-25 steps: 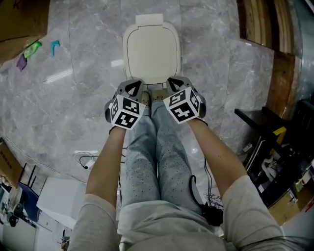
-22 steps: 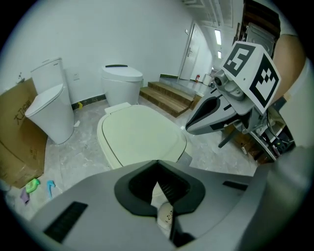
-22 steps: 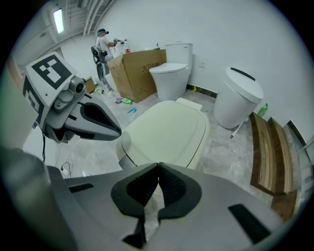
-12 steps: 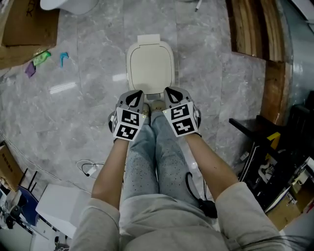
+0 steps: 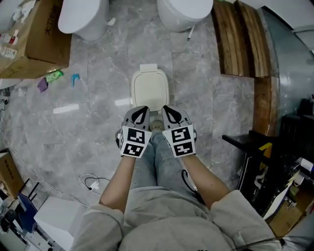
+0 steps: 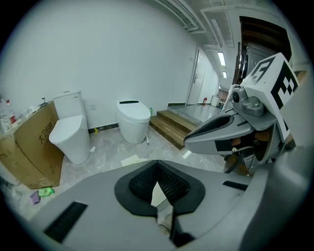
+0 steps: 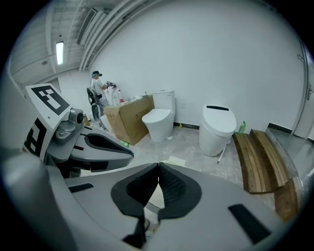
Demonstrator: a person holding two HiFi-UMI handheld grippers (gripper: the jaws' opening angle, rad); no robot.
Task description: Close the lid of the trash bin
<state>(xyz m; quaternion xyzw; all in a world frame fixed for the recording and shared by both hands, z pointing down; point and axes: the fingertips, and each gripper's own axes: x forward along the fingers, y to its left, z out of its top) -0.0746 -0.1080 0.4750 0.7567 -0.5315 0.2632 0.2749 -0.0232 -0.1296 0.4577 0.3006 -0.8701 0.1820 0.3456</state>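
The cream trash bin [image 5: 149, 68] stands at frame centre, its lid [image 5: 150, 89] apparently lying flat, so closing looks done. The left gripper [image 5: 143, 110] and right gripper [image 5: 166, 109], both pinched together and empty, hover just below it, likely because nothing needs pressing.

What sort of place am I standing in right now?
Probably a storeroom or test space for bathroom fittings rather than a working bathroom: a toilet and a second toilet stand out on the grey stone-look floor, next to a large cardboard box and stacked wooden planks.
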